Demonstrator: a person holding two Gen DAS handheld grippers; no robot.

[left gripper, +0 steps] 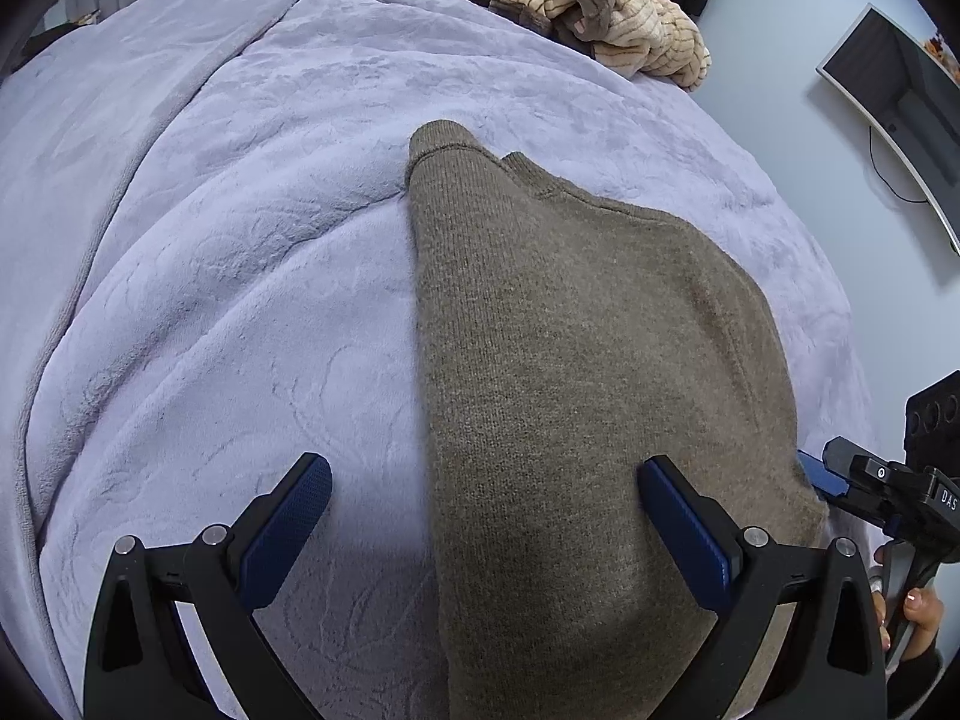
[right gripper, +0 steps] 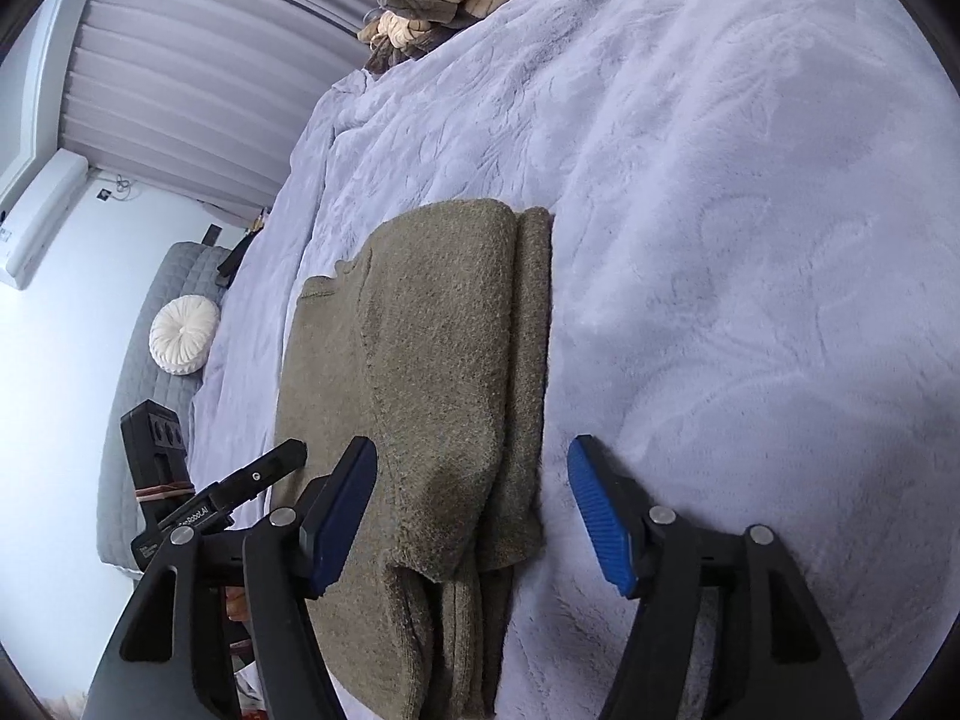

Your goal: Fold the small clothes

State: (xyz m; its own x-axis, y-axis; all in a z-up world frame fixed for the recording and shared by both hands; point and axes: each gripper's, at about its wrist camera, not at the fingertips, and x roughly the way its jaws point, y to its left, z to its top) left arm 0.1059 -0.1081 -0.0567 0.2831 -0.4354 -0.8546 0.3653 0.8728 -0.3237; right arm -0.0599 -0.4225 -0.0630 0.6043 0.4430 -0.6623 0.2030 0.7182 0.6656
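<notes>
- on the lavender blanket [left gripper: 210, 276] lies the brown sweater [left gripper: 570, 360], folded lengthwise into a long strip, flat on the plush surface.
- from the right wrist view, the sweater [right gripper: 432, 348] shows a sleeve folded along its right edge, with several layers stacked at the near end.
- above the sweater's near end hangs the left gripper [left gripper: 483, 516], its jaws spread wide; one blue pad is over the sweater, the other over bare blanket left of the sweater, and nothing is pinched between them.
- over the sweater's near right corner sits the right gripper [right gripper: 474, 492], jaws apart and gripping nothing; the folded edge lies between its pads without either pressing on it.
- just right of the sweater in the left wrist view, the right gripper's blue tip [left gripper: 822, 474] shows, with the person's hand [left gripper: 906, 618] on its handle.
- left of the sweater in the right wrist view, the left gripper's black finger [right gripper: 264, 468] reaches toward the sweater's edge.
- well beyond the sweater's far end, a heap of tan and brown striped clothes [left gripper: 600, 18] sits at the blanket's far edge.
- left of the sweater, off the blanket, a round white cushion [right gripper: 183, 333] rests on a grey quilted pad [right gripper: 156, 408].
</notes>
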